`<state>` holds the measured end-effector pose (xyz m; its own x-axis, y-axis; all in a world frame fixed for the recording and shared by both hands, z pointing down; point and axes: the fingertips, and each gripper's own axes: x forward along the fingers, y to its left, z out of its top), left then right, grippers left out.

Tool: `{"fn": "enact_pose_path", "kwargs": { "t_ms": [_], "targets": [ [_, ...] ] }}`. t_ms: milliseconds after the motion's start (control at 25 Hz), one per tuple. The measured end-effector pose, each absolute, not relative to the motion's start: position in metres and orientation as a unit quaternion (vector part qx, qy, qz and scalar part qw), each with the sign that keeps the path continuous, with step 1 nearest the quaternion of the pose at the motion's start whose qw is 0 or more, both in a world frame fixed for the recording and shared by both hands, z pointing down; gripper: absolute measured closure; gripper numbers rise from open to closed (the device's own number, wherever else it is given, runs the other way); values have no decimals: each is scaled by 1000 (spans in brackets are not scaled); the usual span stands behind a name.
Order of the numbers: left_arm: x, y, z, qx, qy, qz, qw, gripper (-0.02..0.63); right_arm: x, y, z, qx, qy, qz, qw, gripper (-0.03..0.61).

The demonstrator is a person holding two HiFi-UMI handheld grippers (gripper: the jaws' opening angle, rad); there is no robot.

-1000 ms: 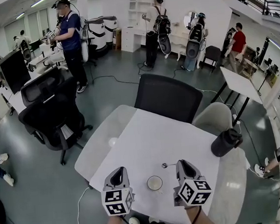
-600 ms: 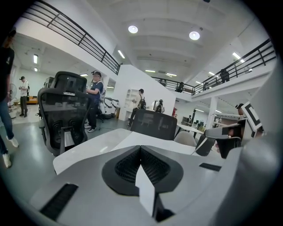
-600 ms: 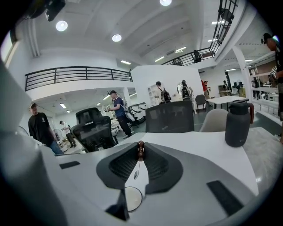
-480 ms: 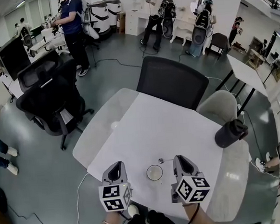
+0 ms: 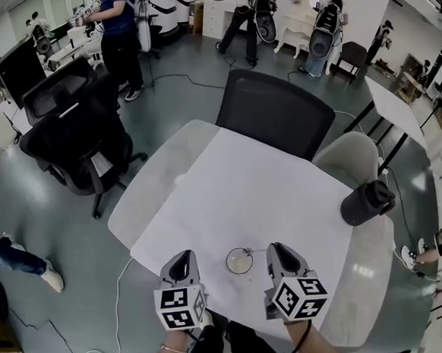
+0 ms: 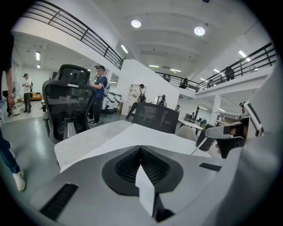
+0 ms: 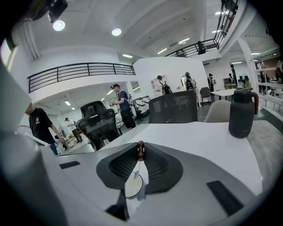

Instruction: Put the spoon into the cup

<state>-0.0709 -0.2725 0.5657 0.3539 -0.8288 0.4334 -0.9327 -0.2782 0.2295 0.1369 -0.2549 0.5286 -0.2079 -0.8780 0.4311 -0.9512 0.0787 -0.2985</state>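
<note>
Right tool [image 5: 277, 251] pinches spoon [image 7: 140, 151] over cup [image 5: 240, 261]; left tool [image 5: 183, 262] closed; flask [image 5: 366, 202] well apart.

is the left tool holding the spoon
No, the left tool is shut on nothing; the spoon hangs from the right tool over the cup.

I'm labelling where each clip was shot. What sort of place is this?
Probably a large open-plan lab or office workspace. A black office chair is drawn up to a white table, a person wearing a backpack rig stands on the open floor, and a railed mezzanine runs overhead.
</note>
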Motion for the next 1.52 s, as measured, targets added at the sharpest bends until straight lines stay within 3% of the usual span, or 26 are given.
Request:
{"fn": "enact_pose_path", "kwargs": {
  "t_ms": [1520],
  "targets": [
    [-82, -242, 617, 750, -583, 151, 273, 595, 100, -251, 602, 551, -759, 313, 147, 514]
  ]
}}
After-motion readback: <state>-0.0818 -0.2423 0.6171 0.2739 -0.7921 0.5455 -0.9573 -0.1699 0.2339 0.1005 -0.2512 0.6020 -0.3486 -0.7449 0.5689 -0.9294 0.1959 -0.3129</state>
